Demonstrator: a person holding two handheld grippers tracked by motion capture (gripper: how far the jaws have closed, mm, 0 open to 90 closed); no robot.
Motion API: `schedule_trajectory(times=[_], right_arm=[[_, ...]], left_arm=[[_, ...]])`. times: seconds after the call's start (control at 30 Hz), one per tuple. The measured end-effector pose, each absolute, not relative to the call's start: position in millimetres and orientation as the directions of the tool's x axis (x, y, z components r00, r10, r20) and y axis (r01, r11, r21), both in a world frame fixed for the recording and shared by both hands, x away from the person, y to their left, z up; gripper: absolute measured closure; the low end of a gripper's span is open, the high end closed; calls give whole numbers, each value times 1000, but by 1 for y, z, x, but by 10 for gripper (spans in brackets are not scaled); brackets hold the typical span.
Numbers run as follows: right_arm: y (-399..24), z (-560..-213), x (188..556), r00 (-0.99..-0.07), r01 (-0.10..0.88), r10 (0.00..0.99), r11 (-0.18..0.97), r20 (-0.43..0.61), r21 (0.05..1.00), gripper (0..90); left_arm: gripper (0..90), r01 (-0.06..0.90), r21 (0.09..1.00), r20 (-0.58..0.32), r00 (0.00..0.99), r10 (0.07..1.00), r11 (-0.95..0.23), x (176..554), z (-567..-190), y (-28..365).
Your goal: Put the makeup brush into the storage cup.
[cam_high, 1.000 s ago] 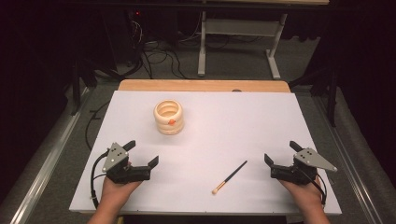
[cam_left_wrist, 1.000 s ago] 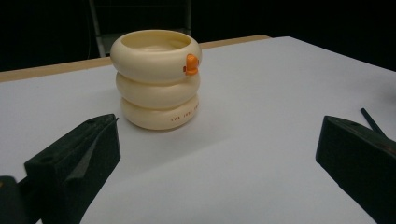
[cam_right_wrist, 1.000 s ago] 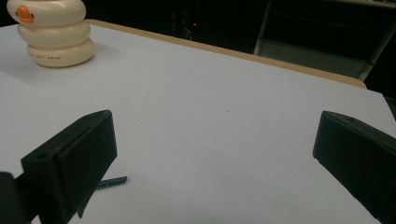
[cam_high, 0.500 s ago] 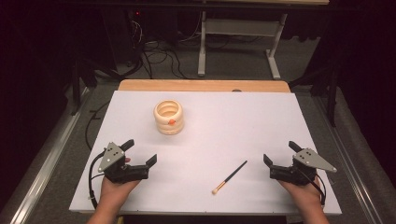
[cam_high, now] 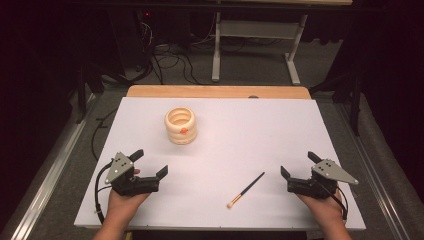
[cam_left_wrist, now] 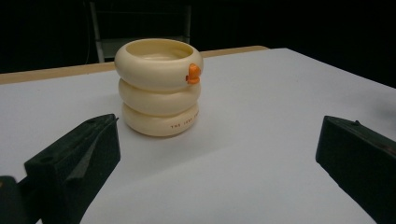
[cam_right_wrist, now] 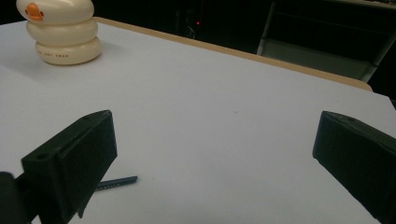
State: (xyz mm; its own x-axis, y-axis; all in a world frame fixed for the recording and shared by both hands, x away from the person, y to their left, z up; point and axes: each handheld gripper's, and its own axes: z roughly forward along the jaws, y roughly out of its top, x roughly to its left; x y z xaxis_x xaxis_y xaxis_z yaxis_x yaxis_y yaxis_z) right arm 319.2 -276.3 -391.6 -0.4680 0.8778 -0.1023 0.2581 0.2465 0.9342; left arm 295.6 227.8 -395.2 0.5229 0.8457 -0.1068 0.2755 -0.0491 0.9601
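1. White tabletop [cam_high: 260, 135] carries a cream cup [cam_high: 181, 125] shaped like three stacked rings, with a small orange knob on its top ring.
2. Nearer the person than the cup and off to its right, a thin brush [cam_high: 246, 189] lies flat, dark handle pointing back-right, pale head toward the person.
3. Nothing stands between the cup and either tool; the surface around it is bare white.
4. Beyond the cup, a wooden strip edges the tabletop, and past that are cables and a metal frame on a dark floor.
5. Small dark lettering runs round the cup's bottom ring; it is too small to read surely.
6. Left tool [cam_high: 149, 162] sits nearer the person than the cup and a little to its left, jaws spread wide, grasping nothing. In the left gripper view the cup [cam_left_wrist: 159, 87] stands upright, ahead and between the jaws, well apart from them.
7. Right tool [cam_high: 297, 164] rests far right of the cup, jaws also spread, empty. The brush lies just left of it, not touching; the handle tip [cam_right_wrist: 116, 183] shows by its left jaw.
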Motion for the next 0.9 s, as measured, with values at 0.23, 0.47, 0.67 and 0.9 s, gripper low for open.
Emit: schedule_trajectory(times=[0.23,0.47,0.67,0.9], right_arm=[[-271,-391,319,-478,275,868,292,-133,916,19],[-266,-391,319,-488,300,856,349,-172,888,19],[-263,-395,321,-496,339,850,377,-177,862,19],[-264,-399,324,-496,377,851,392,-175,839,18]], left_arm=[[4,285,957,-113,524,844,-48,296,-396,227],[5,285,956,-102,526,844,-62,296,-396,225],[5,289,954,-95,529,844,-74,296,-396,224],[5,289,954,-88,529,844,-81,295,-397,223]])
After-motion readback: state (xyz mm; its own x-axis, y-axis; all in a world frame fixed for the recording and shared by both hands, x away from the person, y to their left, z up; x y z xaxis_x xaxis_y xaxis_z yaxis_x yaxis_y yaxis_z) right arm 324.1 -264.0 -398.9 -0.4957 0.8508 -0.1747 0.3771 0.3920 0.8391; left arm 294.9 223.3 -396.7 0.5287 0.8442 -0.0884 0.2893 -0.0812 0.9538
